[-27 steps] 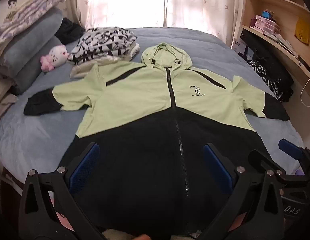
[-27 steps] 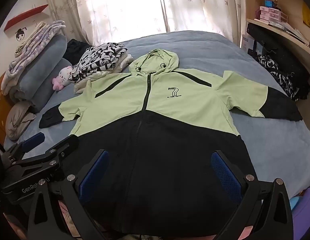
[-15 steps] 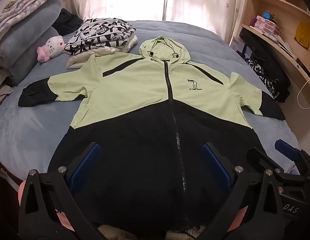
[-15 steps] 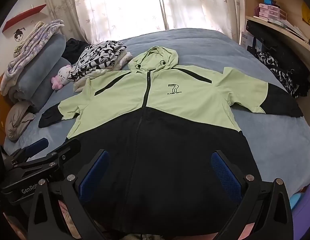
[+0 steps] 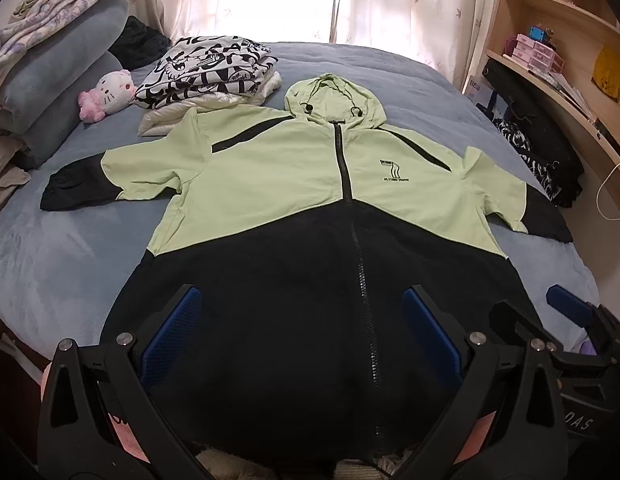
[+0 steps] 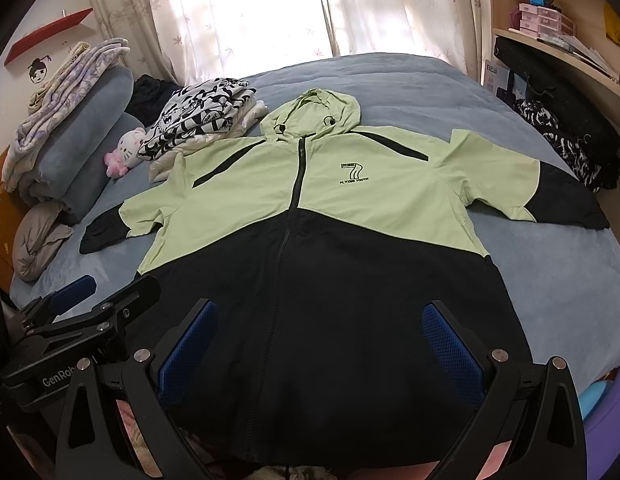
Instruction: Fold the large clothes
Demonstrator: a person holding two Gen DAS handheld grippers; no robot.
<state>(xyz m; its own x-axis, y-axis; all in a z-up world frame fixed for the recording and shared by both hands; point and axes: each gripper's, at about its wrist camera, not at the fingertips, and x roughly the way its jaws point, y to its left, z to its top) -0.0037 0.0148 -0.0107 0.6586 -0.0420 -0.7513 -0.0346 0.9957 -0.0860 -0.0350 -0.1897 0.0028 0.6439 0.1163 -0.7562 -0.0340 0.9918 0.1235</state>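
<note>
The left gripper (image 5: 299,334) has its two blue-padded fingers (image 5: 171,334) spread wide, with nothing pinched between them; it hangs over the black lower half of the lime-green and black zip-up hooded jacket (image 5: 310,184), left of the jacket's zipper, and whether the pads touch the cloth I cannot tell. The right gripper (image 6: 320,348) is spread just as wide and also holds nothing, poised over the same black hem area on the other side of the zipper. Each gripper shows at the edge of the other's view, so they sit side by side.

The jacket lies flat and face up on the grey-blue bed (image 6: 550,280), zipped shut, hood pointing toward the curtained window and both sleeves stretched outward. Beyond the jacket's left shoulder sits a folded black-and-white printed garment (image 5: 207,72), and past that a pink-and-white plush cat toy (image 5: 107,92).
</note>
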